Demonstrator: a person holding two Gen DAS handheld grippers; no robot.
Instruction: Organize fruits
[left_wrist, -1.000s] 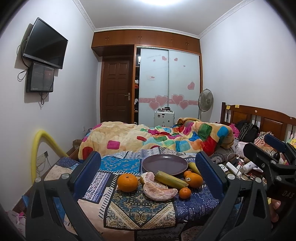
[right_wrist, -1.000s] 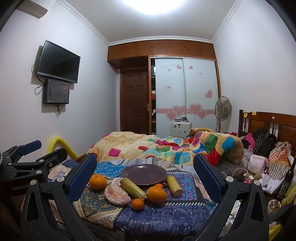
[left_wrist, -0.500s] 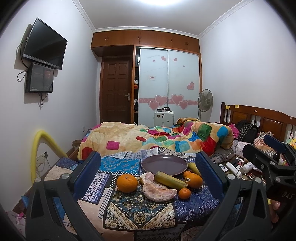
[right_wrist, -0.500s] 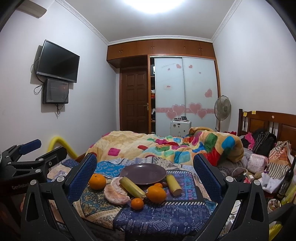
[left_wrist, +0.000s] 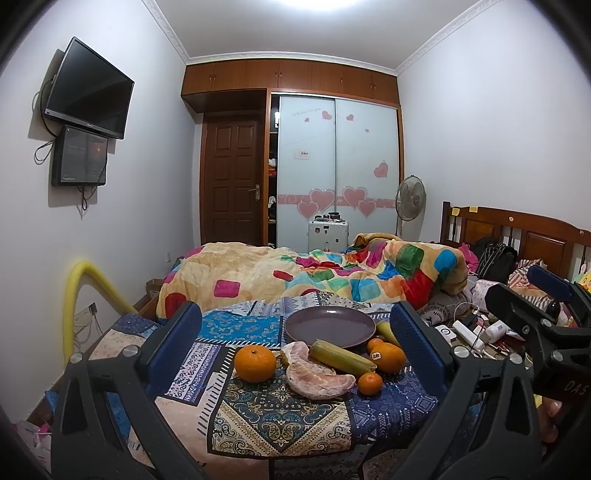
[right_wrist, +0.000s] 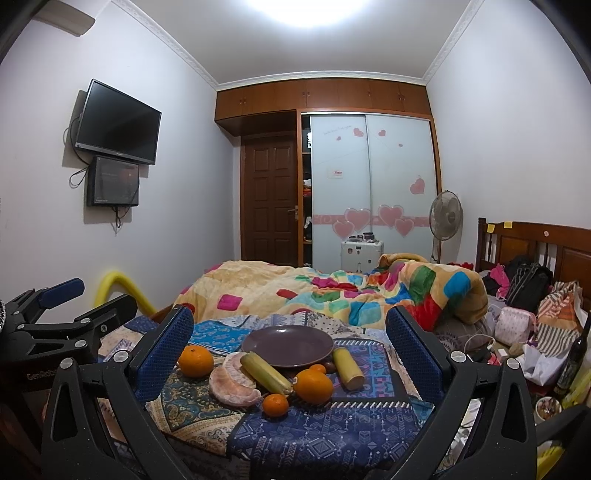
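Both units are idle: the left hand-held gripper (left_wrist: 295, 343) stands wide open with nothing between its blue pads, and the right hand-held gripper (right_wrist: 290, 354) is likewise fully spread and empty. Ahead of both, on the patterned quilt-covered bed (left_wrist: 280, 417), lies the fruit, all of it off the round purple plate (left_wrist: 330, 327), which sits bare just beyond the pile. Nearest the left gripper's left finger is a large round orange (left_wrist: 255, 363); centred between the fingers lie two pale pink peeled pomelo segments (left_wrist: 318, 380), with a yellow-green banana-like length (left_wrist: 341, 357) resting across them. Toward the right finger sit a stickered orange (left_wrist: 388, 357) and a small tangerine (left_wrist: 369, 383); another small one shows behind. The right view adds a second yellow-green length (right_wrist: 347, 363) beside the plate's right rim. Assessment: the oranges appear firm, moderately heavy and prone to rolling on soft bedding; grip across the widest girth. The pomelo segments look soft, moist and easily torn; take them lightly at mid-body. The long pieces seem stiff enough to be pinched across the middle. The bedding will yield under downward pressure, so the approach should be shallow.
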